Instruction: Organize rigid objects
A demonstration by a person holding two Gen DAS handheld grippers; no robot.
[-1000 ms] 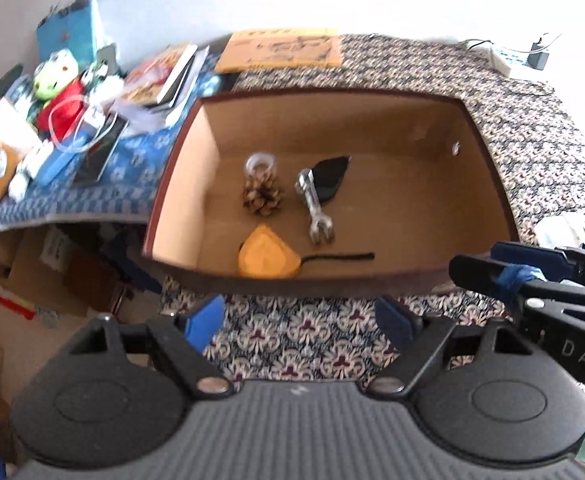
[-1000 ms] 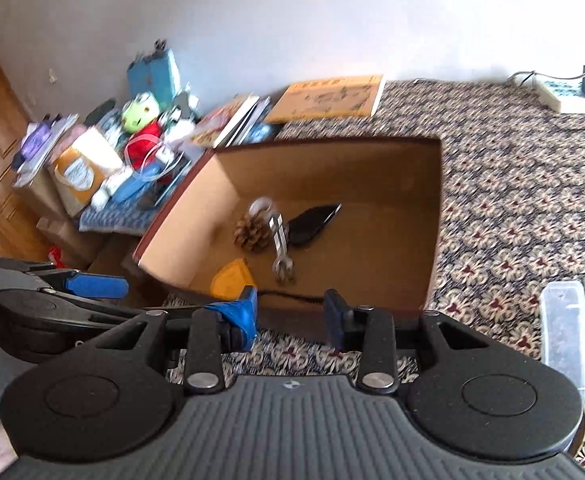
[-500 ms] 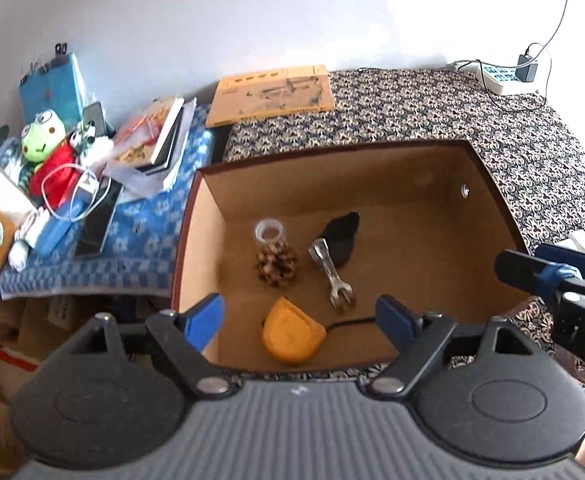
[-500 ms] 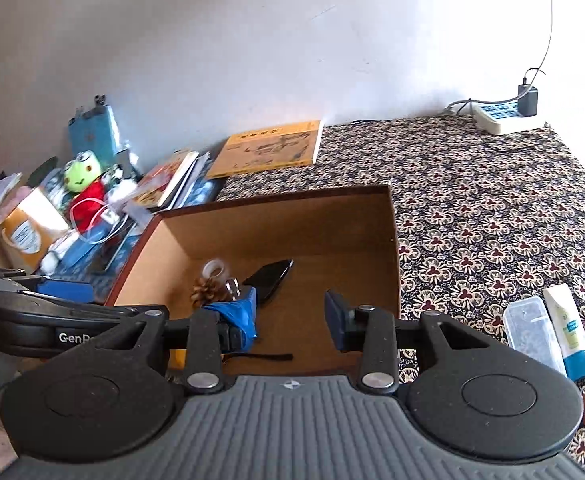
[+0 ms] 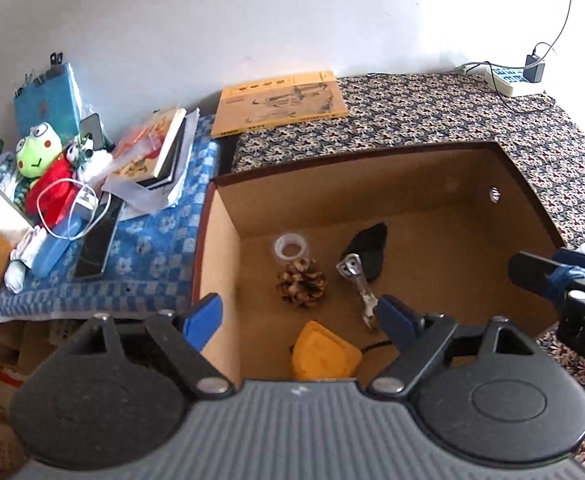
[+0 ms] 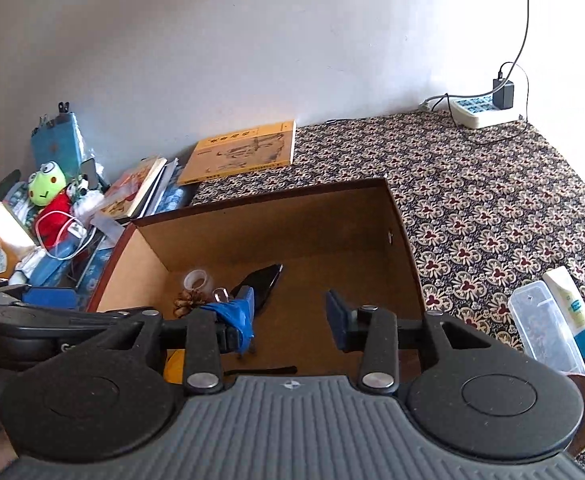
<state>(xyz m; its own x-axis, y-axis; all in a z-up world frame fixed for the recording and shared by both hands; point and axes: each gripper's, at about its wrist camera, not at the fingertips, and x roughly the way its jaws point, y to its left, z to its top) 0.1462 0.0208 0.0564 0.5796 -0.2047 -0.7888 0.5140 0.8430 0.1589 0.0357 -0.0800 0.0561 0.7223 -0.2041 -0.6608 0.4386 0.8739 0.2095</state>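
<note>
A: The right gripper (image 6: 290,312) hangs over the near edge of the cardboard box (image 6: 276,216), its jaws apart and widening, with nothing between them. The left gripper (image 5: 298,314) is spread wide over the same box, also empty.

B: And the rigid objects?

A: They lie on the box floor. A pine cone (image 5: 302,282) sits just in front of a clear tape roll (image 5: 290,246). Beside it a metal wrench (image 5: 358,286) lies with its head touching a black object (image 5: 366,250). Nearer the camera is a yellow-orange case (image 5: 324,354) with a black cord (image 6: 260,371) trailing from it.

B: What does the box stand on?

A: A cloth with a dark floral pattern (image 6: 492,208), against a plain white wall (image 6: 252,40). A yellow book (image 5: 280,102) lies at the wall, and a white power strip (image 6: 480,110) with a black adapter plugged in sits in the far corner. To the right of the box are a clear plastic case (image 6: 542,328) and a white-and-blue tube (image 6: 570,312), side by side.

B: And the left side?

A: A blue checked cloth (image 5: 144,248) holds a stack of books (image 5: 152,152), a dark phone (image 5: 98,240), a green frog plush (image 5: 38,150) and a blue bag (image 5: 48,96).

B: Any writing?

A: The book's cover print and the tube's label are too small to read. On the right gripper's body, in the left view, only a letter "D" shows.
</note>
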